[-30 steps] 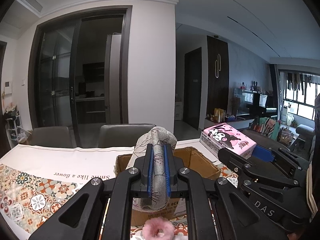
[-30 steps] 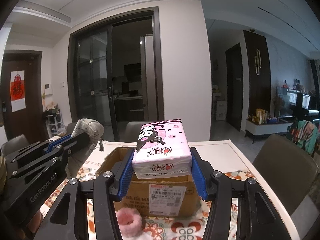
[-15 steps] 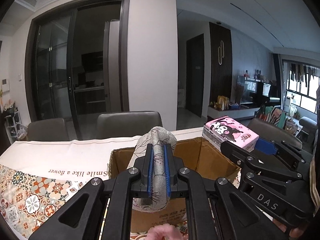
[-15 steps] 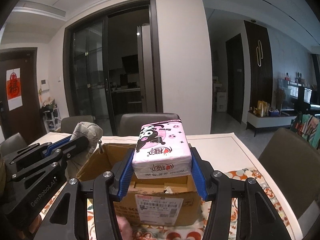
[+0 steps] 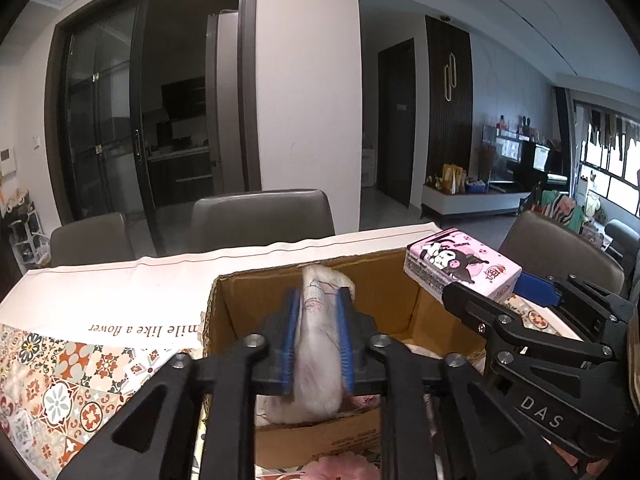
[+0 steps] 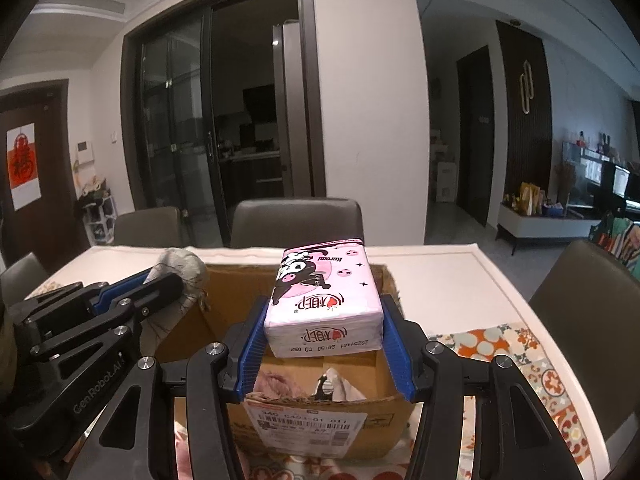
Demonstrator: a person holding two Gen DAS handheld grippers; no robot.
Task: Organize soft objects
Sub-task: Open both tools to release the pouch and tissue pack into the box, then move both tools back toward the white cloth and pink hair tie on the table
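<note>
My left gripper is shut on a grey-white soft cloth bundle and holds it over the open cardboard box; the bundle looks blurred. The bundle also shows in the right wrist view at the box's left wall. My right gripper is shut on a pink tissue pack with a cartoon print, held above the box. The pack shows at the box's right edge in the left wrist view. Pink and white soft items lie inside the box.
The box stands on a table with a patterned cloth and a white runner. A pink fluffy item lies in front of the box. Grey chairs stand behind the table, another chair at the right.
Both grippers have moved forward and down over the box. The cloth bundle now hangs lower, inside the box opening. The tissue pack is over the box's middle.
</note>
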